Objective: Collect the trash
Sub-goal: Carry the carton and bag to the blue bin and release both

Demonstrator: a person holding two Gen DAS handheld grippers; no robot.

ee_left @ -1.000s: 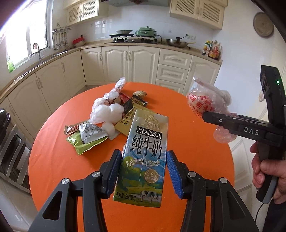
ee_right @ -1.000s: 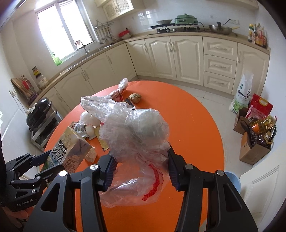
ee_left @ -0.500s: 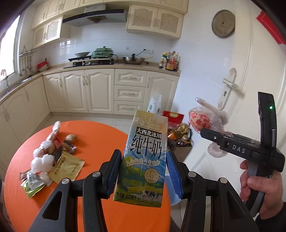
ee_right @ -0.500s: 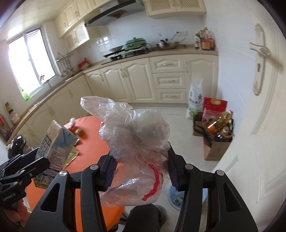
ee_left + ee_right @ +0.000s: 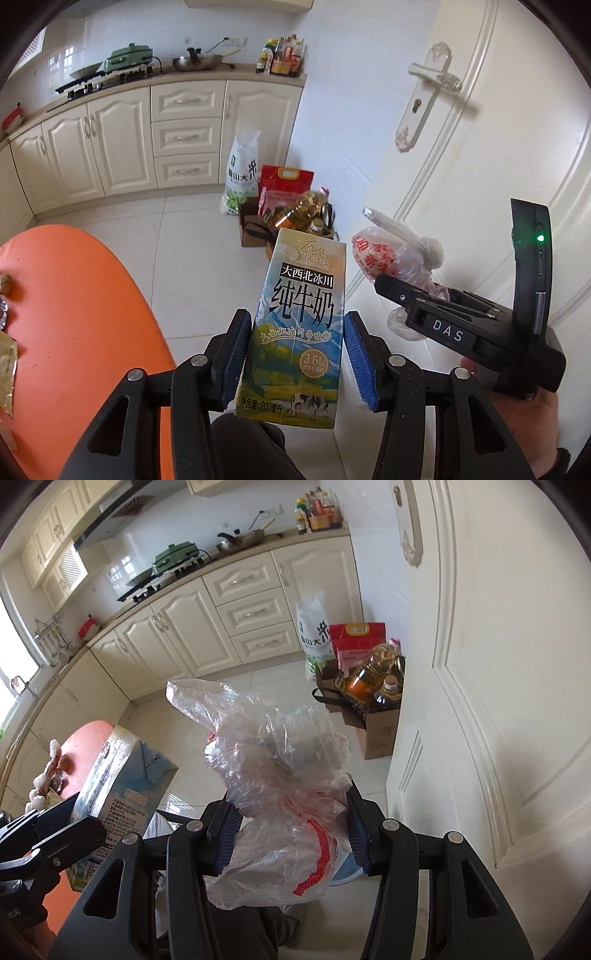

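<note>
The left gripper point(image 5: 295, 354) has its jaws clamped on a milk carton point(image 5: 301, 328). The blue pads point(image 5: 236, 354) press the carton's two narrow sides. The carton stands upright between them, printed face toward the camera, held in the air beyond the edge of the orange table point(image 5: 74, 314), which lies at 9 o'clock in the left wrist view.

The right gripper point(image 5: 291, 834) has its jaws closed on a crumpled clear plastic bag point(image 5: 280, 775) with red print. The bag bulges above and below the pads and hangs free over the white tiled floor point(image 5: 280, 679). In the left wrist view the same bag point(image 5: 395, 258) sits at 3 o'clock, just beside the carton but apart from it.

In the right wrist view the carton point(image 5: 125, 782) appears at 9 o'clock, with leftover trash point(image 5: 46, 775) on the table behind it. A blue-rimmed container point(image 5: 345, 873) shows partly below the bag; its contents cannot be made out.

At 12 o'clock, on the floor against the cabinets point(image 5: 184, 133), stand a white rice sack point(image 5: 242, 173), a red bag point(image 5: 286, 188) and a cardboard box point(image 5: 376, 727) holding oil bottles point(image 5: 376, 672). A white door point(image 5: 461, 147) fills the 2 o'clock area.
</note>
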